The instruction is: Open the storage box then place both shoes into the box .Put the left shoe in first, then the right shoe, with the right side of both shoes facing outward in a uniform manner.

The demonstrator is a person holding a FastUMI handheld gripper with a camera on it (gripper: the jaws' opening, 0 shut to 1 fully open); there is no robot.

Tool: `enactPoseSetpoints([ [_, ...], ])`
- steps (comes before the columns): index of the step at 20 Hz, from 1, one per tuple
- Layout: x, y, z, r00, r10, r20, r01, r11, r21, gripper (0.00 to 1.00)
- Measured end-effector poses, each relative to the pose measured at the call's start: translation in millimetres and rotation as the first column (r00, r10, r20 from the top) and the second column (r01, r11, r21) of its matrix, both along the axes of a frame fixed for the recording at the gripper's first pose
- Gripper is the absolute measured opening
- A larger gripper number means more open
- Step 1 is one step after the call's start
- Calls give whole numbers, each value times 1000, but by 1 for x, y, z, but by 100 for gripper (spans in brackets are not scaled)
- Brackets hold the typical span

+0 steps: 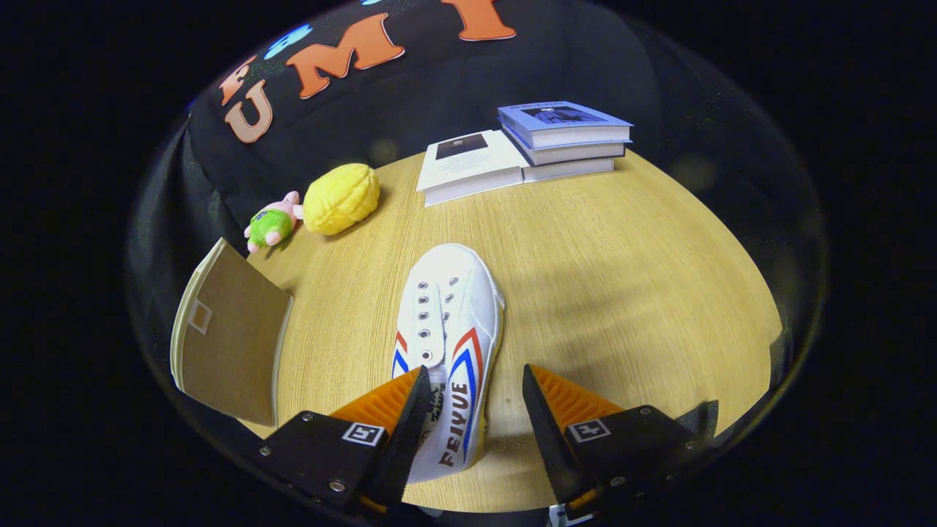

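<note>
Farthest left on the wooden table (622, 278) stands the storage box (230, 344), a brown cardboard thing whose flat face or lid is turned toward me; I cannot tell whether it is open, and I see no shoe in it. Behind it, toward the wall, lie a small pink and green plush toy (272, 223) and, just beside that, a yellow plush (341, 198). In the middle sits one white shoe (450, 337) with red and blue stripes, toe pointing away, heel end lying between the fingers. The gripper (474, 406) is spread wide: one finger looks to touch or overlap the shoe's left edge, the other stands clear of it on bare wood, so nothing is clamped. Beyond, to the right, is a stack of books (527, 146). By my reckoning the packing has barely begun: this shoe wants grasping and boxing, and its mate too
</note>
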State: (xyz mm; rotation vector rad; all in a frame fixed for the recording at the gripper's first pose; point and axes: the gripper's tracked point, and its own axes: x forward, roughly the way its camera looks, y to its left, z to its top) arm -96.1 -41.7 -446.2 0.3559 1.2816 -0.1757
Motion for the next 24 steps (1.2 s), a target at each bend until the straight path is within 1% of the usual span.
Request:
enactPoseSetpoints([
  [1, -2, -1, -4, 1000, 15, -6, -15, 1000, -14, 74],
  [2, -2, -3, -9, 1000, 23, -13, -23, 999, -30, 70],
  [3, -1, -1, -13, 1000, 17, -26, -17, 999, -27, 68],
  [5, 1, 6, -16, 999, -16, -28, 16, 1000, 21, 61],
  [6, 1, 6, -17, 1000, -18, -25, 18, 1000, 21, 51],
  [7, 0, 6, -18, 1000, -8, -17, 8, 1000, 17, 45],
  [9, 1, 2, -17, 1000, 2, 7, -2, 1000, 4, 40],
  [10, 0, 1, -16, 1000, -15, 12, 15, 1000, 11, 34],
  [12, 1, 2, -17, 998, -60, 11, 59, 997, 40, 25],
  [15, 3, 0, -16, 992, -122, 29, 120, 991, 63, 17],
  [16, 3, 0, -15, 991, -128, 37, 126, 990, 57, 13],
  [18, 4, 2, -16, 988, -152, 41, 149, 986, 75, 10],
  [20, 7, 6, -11, 982, -182, 44, 175, 977, 125, 9],
  [22, 11, 4, -3, 981, -186, 62, 176, 974, 141, 9],
  [24, 19, 12, 13, 982, -165, 90, 151, 978, 146, 9],
])
